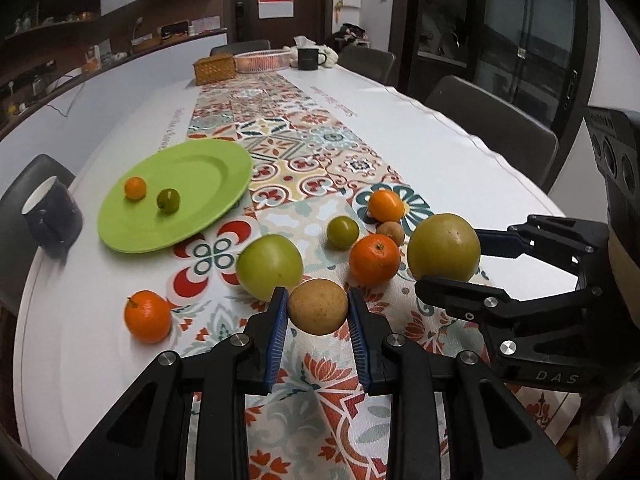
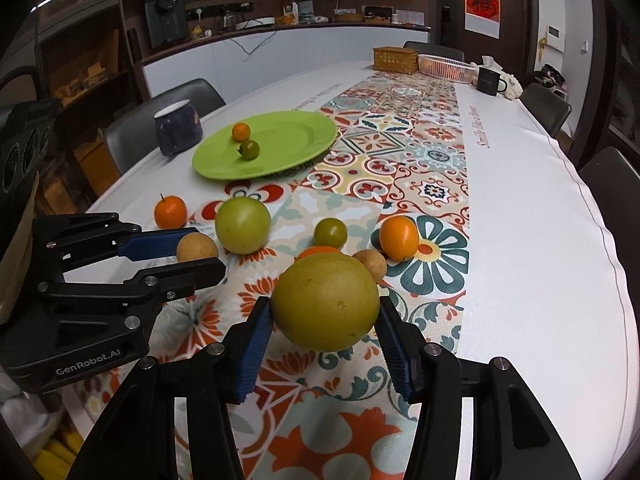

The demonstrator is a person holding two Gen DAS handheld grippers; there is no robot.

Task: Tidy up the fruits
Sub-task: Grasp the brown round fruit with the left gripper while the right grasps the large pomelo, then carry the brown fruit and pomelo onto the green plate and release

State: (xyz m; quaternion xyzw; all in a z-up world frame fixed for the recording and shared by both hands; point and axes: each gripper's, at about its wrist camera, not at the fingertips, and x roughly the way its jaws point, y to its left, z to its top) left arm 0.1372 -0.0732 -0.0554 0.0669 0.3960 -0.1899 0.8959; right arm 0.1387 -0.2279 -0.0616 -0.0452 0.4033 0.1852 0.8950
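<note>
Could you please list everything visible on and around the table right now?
plate: 1, lime green, left side of the table, holding a tiny orange fruit and a tiny green fruit
oranges: 3 loose on the cloth
green fruits: 2 loose on the cloth, one large, one small
small brown fruit: 1, on the cloth behind the oranges
navy mug: 1, table edge, left of the plate
wicker box: 1, tan, far end
pink basket: 1, far end
black mug: 1, far end
left gripper: shut on a tan fruit
right gripper: shut on a big yellow-green fruit
</note>
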